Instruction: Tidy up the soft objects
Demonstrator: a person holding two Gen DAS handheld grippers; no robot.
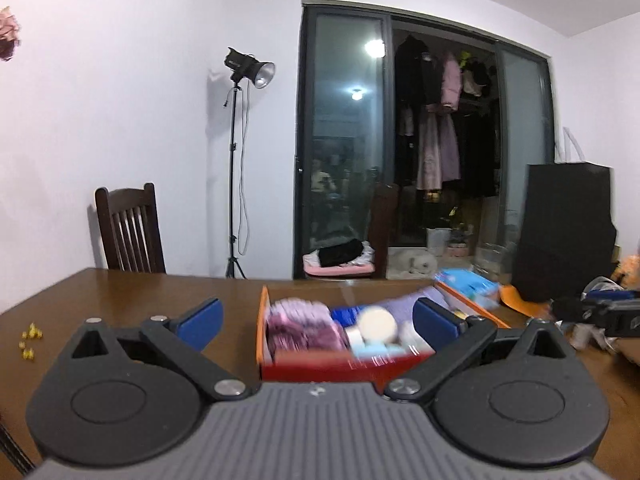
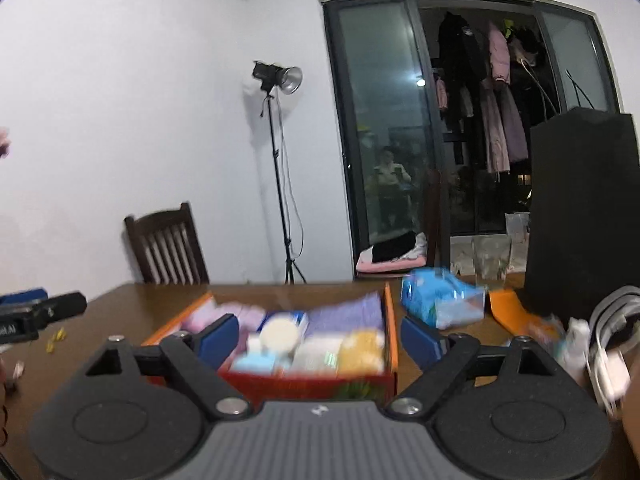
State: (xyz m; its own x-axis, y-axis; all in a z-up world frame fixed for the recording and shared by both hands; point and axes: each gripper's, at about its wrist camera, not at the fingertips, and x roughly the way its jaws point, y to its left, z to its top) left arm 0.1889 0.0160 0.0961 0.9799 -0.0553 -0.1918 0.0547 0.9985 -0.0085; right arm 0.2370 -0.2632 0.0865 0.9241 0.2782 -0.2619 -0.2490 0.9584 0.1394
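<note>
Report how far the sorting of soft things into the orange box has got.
Mostly done, it seems: the orange box already holds folded purple cloth, a pink-purple bundle, a round white item and a yellow piece. Nothing is in hand: left gripper and right gripper both have open, empty jaws. Possibly left: the blue packet lying outside the box.
</note>
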